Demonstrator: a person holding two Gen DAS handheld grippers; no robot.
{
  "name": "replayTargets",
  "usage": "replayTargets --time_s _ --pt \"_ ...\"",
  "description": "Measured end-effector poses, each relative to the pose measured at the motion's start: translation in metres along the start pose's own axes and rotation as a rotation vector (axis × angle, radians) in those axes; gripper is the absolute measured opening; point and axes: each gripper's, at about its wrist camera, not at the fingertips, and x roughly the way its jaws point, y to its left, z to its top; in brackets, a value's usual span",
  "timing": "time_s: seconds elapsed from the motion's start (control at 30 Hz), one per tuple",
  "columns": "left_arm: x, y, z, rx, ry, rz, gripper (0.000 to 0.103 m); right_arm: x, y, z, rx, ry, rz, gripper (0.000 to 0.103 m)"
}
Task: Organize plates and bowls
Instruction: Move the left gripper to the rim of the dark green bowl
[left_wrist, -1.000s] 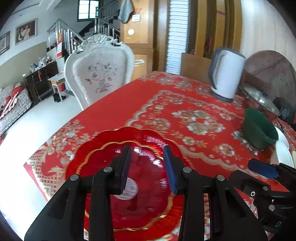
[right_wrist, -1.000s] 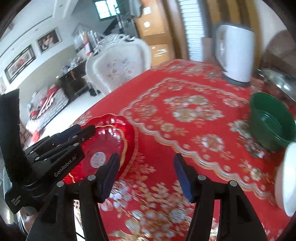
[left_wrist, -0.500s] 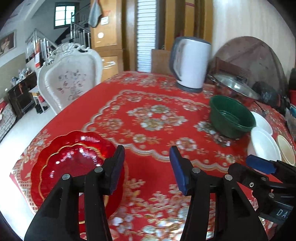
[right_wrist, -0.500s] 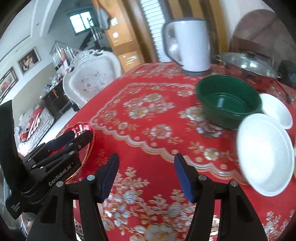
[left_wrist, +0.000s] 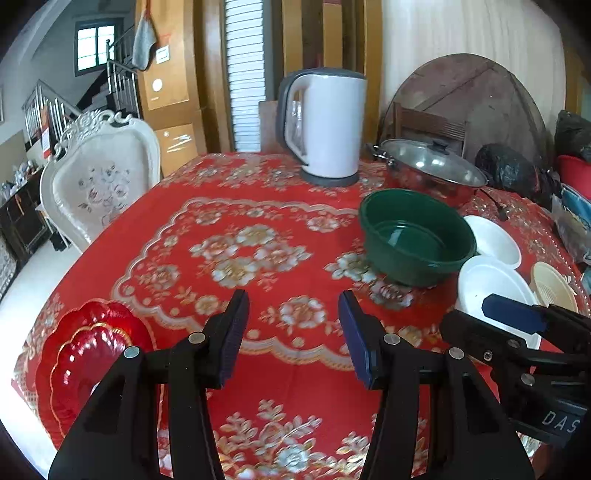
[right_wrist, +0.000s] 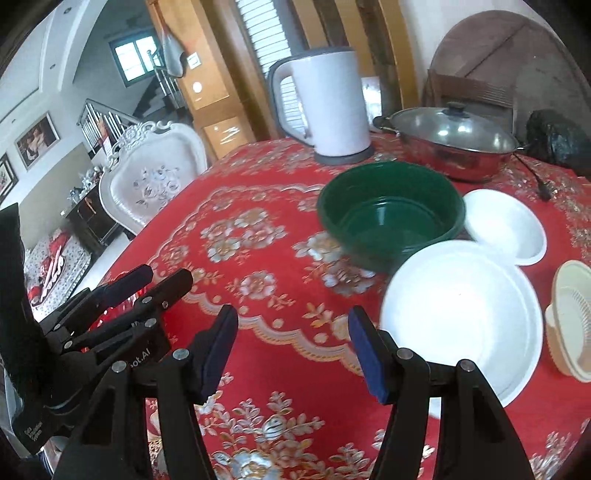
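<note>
Left wrist view shows the left gripper with its jaws apart and nothing between them; they have just been opening, and the red plate that sat under them a second ago now lies by itself on the desk, off to the lower left near the edge. That reads as the plate having been set down and let go, so one piece looks placed and both hands have swung toward the rest of the crockery on the far right. The right gripper, seen from its own wrist camera, is likewise open and empty, hovering above the cloth just beside the big white plate. The red plate is glossy, see-through plastic or glass with a scalloped rim and a gold band. The white plate is smooth, matte and round with a shallow raised lip; a smaller white bowl sits behind it, touching or nearly touching the green bowl, which is deep, round, shiny and probably plastic. At the far right stand cream baskets with a fine mesh texture, apparently nested. Behind all this are a white kettle on a grey base and a steel pot under a glass lid. The desk wears a red cloth printed with gold and white flowers.
</note>
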Motion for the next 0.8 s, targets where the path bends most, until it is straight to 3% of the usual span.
replayTargets --time_s 0.4,0.8 --pt "0.020 -0.027 0.026 0.031 -0.004 -0.010 0.050 0.002 -0.031 0.031 -0.005 -0.020 -0.050 0.063" --pt "0.059 -0.043 0.048 0.046 0.047 -0.012 0.050 0.019 -0.068 0.074 -0.002 0.012 -0.080 0.063"
